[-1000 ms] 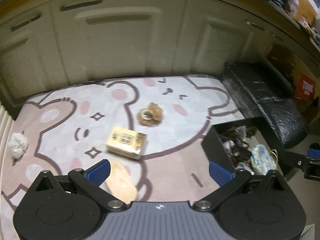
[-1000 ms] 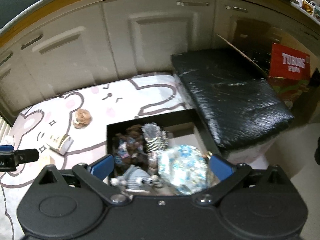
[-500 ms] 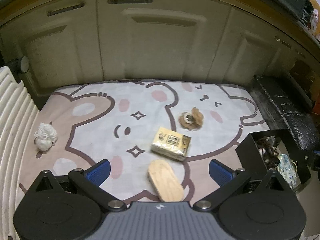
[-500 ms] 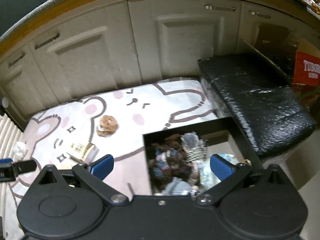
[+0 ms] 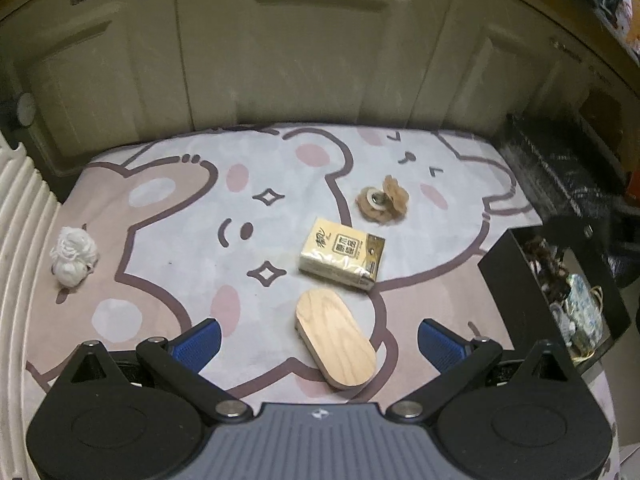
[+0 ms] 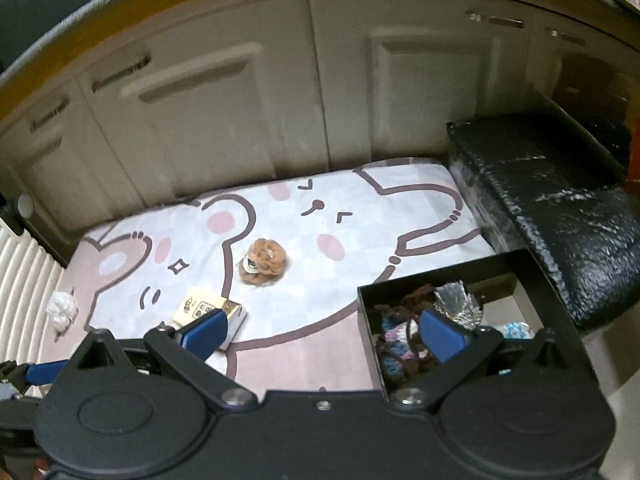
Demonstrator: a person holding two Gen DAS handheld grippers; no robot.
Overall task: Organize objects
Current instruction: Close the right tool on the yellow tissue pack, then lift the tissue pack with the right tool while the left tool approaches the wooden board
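Observation:
On the bear-print mat [image 5: 168,216] lie an oval wooden piece [image 5: 335,344], a yellow tissue pack [image 5: 342,253], a brown flower hair clip [image 5: 383,203] and a white flower clip [image 5: 73,255]. My left gripper [image 5: 318,346] is open and empty, just above the wooden piece. My right gripper [image 6: 320,330] is open and empty, between the tissue pack [image 6: 208,310] and the black box [image 6: 532,276] of small fabric items. The brown clip [image 6: 263,261] and white clip [image 6: 62,307] show in the right wrist view too.
The black box [image 5: 504,268] sits at the mat's right edge. A black wrapped bench [image 6: 560,208] stands right of it. Cream cabinet doors [image 6: 240,112] close the back. A white ribbed panel [image 5: 20,208] borders the mat on the left.
Both views have swung left, away from the box and toward the mat. The left gripper has come closer to the wooden piece. The objects have not moved.

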